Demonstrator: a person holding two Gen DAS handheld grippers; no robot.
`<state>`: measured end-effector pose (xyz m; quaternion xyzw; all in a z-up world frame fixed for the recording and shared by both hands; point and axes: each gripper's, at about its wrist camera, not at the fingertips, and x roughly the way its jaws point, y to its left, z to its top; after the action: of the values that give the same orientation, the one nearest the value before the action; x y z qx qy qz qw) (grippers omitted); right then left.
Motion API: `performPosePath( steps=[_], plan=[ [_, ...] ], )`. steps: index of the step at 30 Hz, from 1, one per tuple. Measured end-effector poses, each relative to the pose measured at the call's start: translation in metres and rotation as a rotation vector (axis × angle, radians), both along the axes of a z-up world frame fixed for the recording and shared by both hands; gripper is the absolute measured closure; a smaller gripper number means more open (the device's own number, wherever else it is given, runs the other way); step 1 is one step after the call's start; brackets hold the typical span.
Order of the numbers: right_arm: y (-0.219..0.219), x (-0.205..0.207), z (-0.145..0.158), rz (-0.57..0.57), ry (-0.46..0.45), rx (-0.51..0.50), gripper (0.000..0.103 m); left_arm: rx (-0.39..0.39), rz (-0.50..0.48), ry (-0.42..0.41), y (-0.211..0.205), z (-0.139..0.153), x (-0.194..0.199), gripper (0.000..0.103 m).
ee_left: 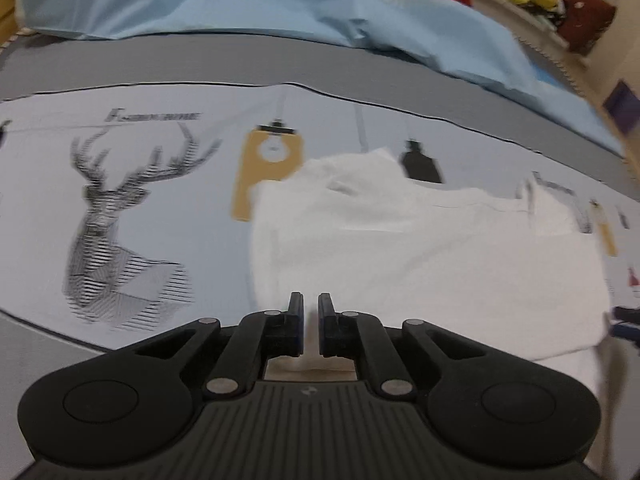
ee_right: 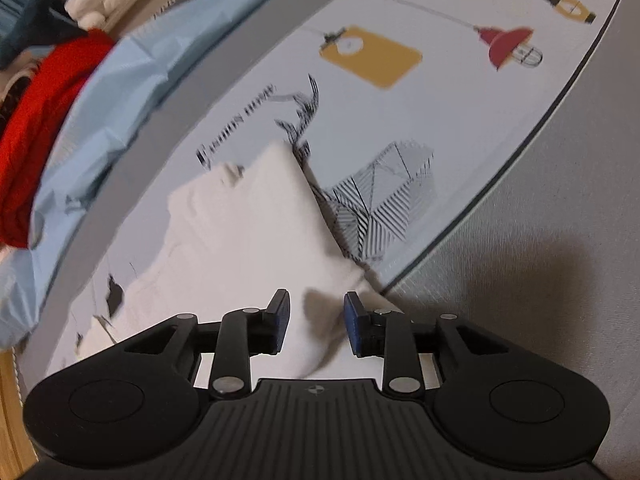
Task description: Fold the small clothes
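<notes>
Lying under both jaws, white garment (ee_left: 420,248), left jaws narrowly parted, right jaws wide.

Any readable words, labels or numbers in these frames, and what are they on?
Printed line above the deer head on the mat: blurred; starts with a large "F", rest unreadable.
Same line in the right wrist view: blurred, unreadable.
White garment: no text visible.
</notes>
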<state>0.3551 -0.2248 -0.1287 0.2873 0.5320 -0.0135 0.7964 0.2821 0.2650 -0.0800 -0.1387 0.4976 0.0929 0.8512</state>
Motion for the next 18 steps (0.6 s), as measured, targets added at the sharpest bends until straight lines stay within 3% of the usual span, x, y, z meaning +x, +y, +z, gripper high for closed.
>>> performPosePath(
  steps=[2,4,7,10,11,13,14,16,18],
  plan=[
    [0.0,0.0,-0.008,0.005,0.02,-0.047,0.072,-0.005,-0.021,0.05,-0.005,-0.016,0.006,0.096],
    [-0.004,-0.001,-0.017,-0.003,0.036,-0.085,0.073,0.034,-0.043,0.151,-0.008,-0.04,0.006,0.097],
    [-0.013,-0.003,-0.02,-0.041,0.056,-0.066,0.076,0.029,-0.037,0.129,-0.008,-0.032,0.003,0.095],
    [-0.012,-0.005,-0.009,-0.01,-0.022,-0.072,0.074,0.015,-0.013,0.018,-0.003,-0.014,-0.001,0.077],
    [-0.011,-0.004,-0.01,0.01,-0.027,-0.08,0.074,0.026,-0.003,0.027,-0.002,-0.018,-0.002,0.074],
    [-0.014,-0.004,-0.025,0.038,0.051,-0.072,0.075,0.06,0.01,0.143,-0.001,-0.039,-0.002,0.067],
    [-0.016,-0.007,-0.029,0.033,0.085,-0.057,0.075,0.062,0.025,0.146,0.0,-0.043,-0.007,0.052],
    [-0.017,-0.016,-0.021,0.014,0.09,-0.052,0.074,0.067,0.06,0.137,0.001,-0.033,-0.014,0.049],
    [-0.017,-0.026,0.0,0.044,0.032,-0.072,0.072,0.059,0.05,0.083,-0.004,-0.013,-0.023,0.047]
  ],
)
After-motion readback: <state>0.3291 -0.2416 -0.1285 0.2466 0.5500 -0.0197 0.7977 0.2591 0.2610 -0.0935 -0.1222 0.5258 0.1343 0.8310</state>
